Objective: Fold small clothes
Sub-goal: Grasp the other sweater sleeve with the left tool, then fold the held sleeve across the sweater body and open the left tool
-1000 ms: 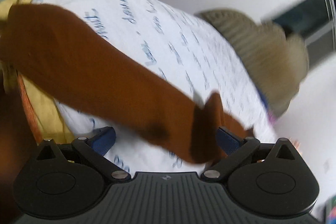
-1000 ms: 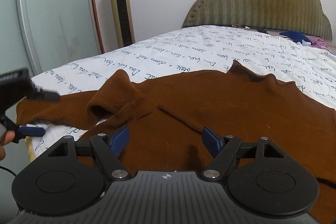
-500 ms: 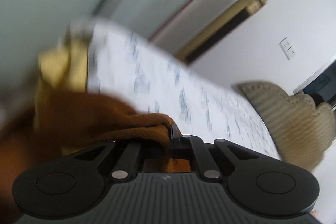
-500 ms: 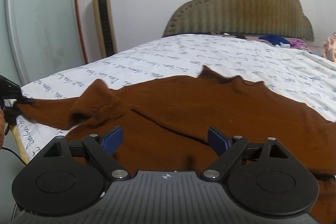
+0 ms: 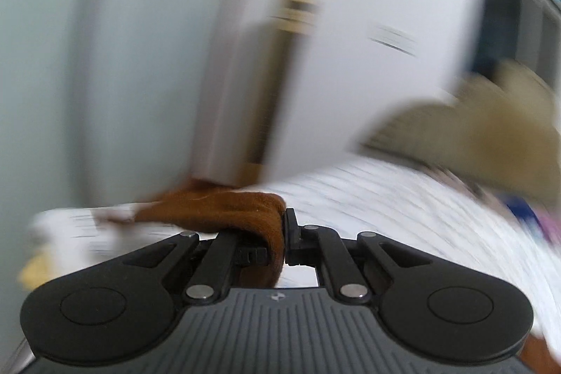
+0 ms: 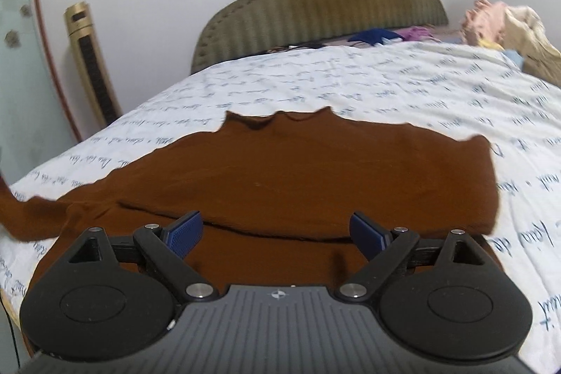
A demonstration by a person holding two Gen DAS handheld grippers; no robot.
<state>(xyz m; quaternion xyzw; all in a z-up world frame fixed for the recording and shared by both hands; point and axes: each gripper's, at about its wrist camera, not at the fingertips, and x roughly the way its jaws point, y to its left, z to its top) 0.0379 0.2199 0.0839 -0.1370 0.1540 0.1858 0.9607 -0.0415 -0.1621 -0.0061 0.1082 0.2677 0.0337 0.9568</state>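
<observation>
left gripper [image 5: 282, 233] clamps brown sweater [image 6: 298, 177]; right gripper [image 6: 277, 230] jaws opening

Ahead of my right gripper [image 6: 277, 233] the brown sweater [image 6: 315, 170] lies flat, and the white sheet [image 6: 385, 83] beyond it gives me open room. A heap of clothes [image 6: 508, 30] blocks the far right; the headboard [image 6: 322, 6] closes the far end, and a gold tower fan [image 6: 89, 58] stands far left.
</observation>
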